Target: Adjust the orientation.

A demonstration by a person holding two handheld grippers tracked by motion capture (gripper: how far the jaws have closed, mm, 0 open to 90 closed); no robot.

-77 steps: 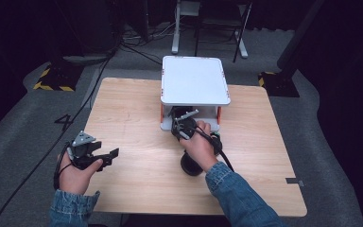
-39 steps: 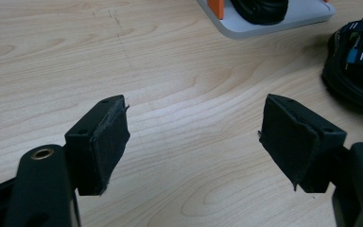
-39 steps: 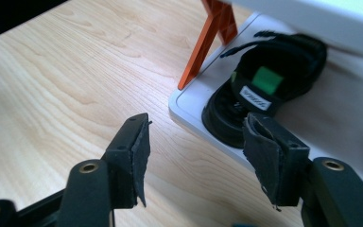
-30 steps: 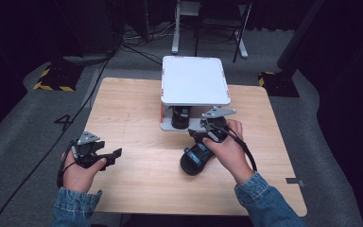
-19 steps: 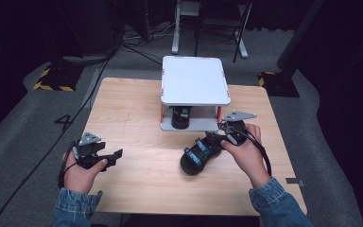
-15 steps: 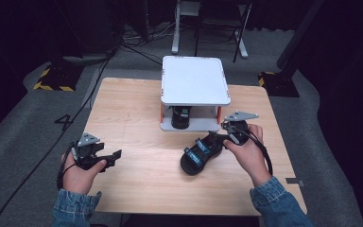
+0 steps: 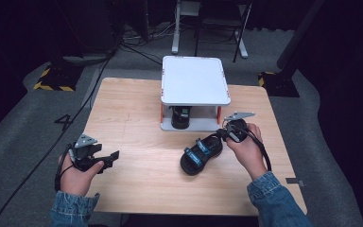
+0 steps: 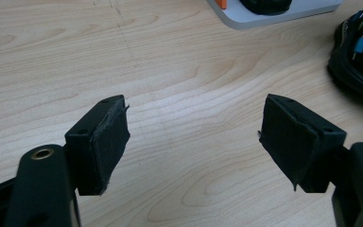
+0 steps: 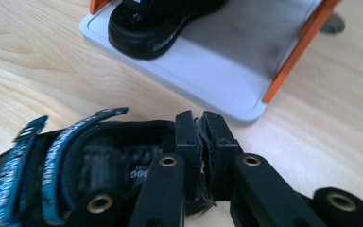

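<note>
the right gripper (image 7: 223, 134) sat at the heel end of the black sandal with blue straps (image 7: 201, 154), its jaws having just closed until the pads met, seemingly pinching the heel strap, though how much strap lay between them was hard to tell. the sandal lay flat on the table (image 7: 137, 118), just in front of the white two-tier shoe rack (image 7: 194, 80), long axis running diagonally from the right gripper down toward the person. the right hand (image 7: 246, 151) was plainly the nearer one; the left gripper (image 7: 108, 158) rested well apart near the table's left edge, jaws wide with nothing between them. the rack's lower shelf held the other black sandal (image 7: 181, 116); space stayed free beside it, likely where this one should go
</note>
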